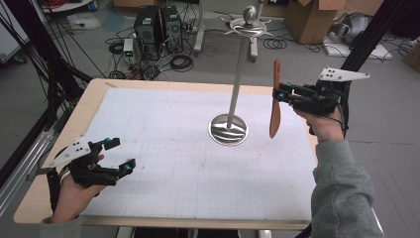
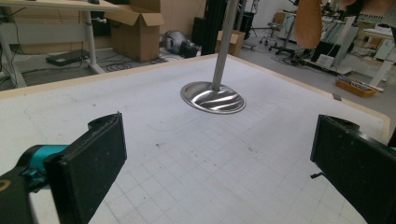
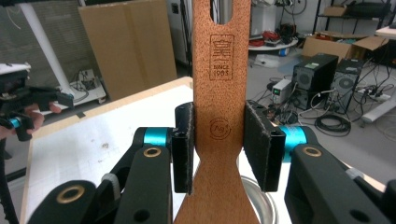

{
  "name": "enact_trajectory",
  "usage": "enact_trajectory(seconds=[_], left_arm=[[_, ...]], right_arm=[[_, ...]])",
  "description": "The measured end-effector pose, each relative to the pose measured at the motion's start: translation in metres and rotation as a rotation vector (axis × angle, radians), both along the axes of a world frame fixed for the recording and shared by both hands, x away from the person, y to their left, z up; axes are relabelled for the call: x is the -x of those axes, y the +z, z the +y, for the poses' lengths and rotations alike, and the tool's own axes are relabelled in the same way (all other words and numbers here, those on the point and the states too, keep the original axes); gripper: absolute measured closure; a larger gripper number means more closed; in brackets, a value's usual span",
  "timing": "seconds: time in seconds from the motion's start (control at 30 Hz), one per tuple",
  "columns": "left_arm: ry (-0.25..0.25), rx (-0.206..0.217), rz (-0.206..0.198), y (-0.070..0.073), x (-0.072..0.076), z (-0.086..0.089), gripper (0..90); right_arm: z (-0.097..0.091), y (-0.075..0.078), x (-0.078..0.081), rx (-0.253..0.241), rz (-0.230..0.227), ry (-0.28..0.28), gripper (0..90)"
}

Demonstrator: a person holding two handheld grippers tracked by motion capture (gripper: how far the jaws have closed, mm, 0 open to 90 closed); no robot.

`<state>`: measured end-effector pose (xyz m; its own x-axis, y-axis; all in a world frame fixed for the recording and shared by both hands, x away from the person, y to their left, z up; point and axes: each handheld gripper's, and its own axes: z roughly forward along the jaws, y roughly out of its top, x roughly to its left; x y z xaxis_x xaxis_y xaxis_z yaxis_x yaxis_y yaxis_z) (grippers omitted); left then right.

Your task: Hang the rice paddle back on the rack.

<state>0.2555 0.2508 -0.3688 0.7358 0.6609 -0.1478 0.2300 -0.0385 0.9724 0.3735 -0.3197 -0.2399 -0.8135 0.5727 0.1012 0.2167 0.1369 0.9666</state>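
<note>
The right gripper, jaws clamped on the upright wooden spatula, holds it in the air just right of the stand, far nearer than the open, empty left gripper.

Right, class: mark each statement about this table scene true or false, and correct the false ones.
1. The right gripper clamps a wooden spatula. True.
2. The spatula lies flat on the table. False: it is held upright in the air, beside the metal stand.
3. The left gripper holds the stand's pole. False: its jaws are open and empty, low over the table's near left part.
4. The stand has a round, shiny base. True.
5. The spatula handle has a slot near its top. True.
</note>
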Motion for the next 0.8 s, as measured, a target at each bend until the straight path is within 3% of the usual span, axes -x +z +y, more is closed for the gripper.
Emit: enact_trajectory(seconds=[0.57, 0.8], left_arm=[[-0.001, -0.011, 0.007, 0.000, -0.001, 0.000, 4.0], [-0.002, -0.012, 0.007, 0.000, -0.001, 0.000, 3.9]], right_arm=[[-0.003, 0.018, -0.013, -0.056, -0.029, -0.009, 65.0], [0.003, 0.030, -0.016, -0.056, -0.066, -0.006, 65.0]])
